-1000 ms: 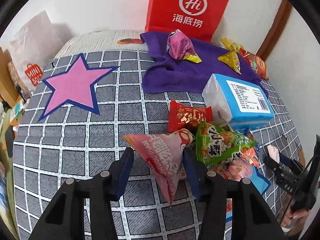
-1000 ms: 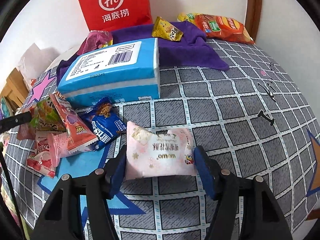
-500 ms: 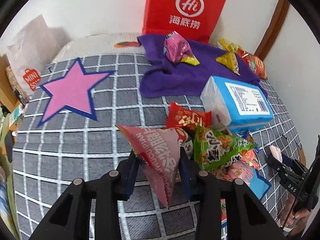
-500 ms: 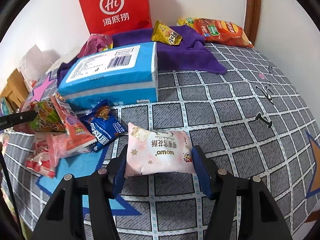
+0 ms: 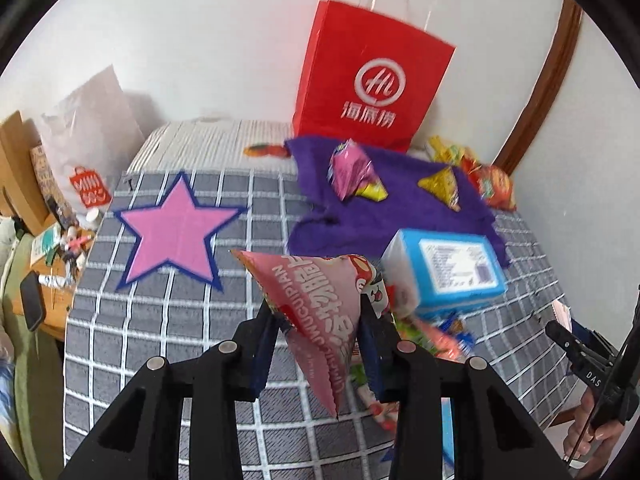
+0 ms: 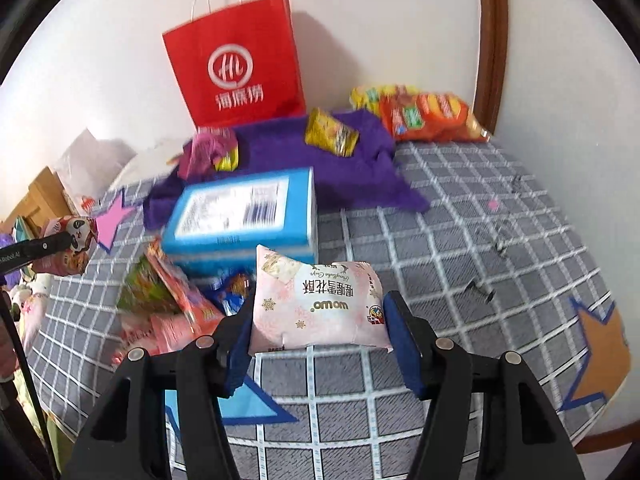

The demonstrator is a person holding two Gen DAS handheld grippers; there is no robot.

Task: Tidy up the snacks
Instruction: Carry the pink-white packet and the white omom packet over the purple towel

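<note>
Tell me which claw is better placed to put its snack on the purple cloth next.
Probably the right claw: its pink packet faces the purple cloth just past the blue box.

I count one red paper carrier bag (image 6: 236,68), one purple cloth (image 6: 352,168), one blue and white box (image 6: 244,210), two snack packets on that cloth, two orange and yellow chip bags (image 6: 430,116), and two packets clamped in my two grippers.

Motion blur smears the blue tissue pack (image 6: 244,216); the pink triangular snack bag (image 5: 320,312) hides most of the snack pile (image 5: 432,336) behind it.
</note>
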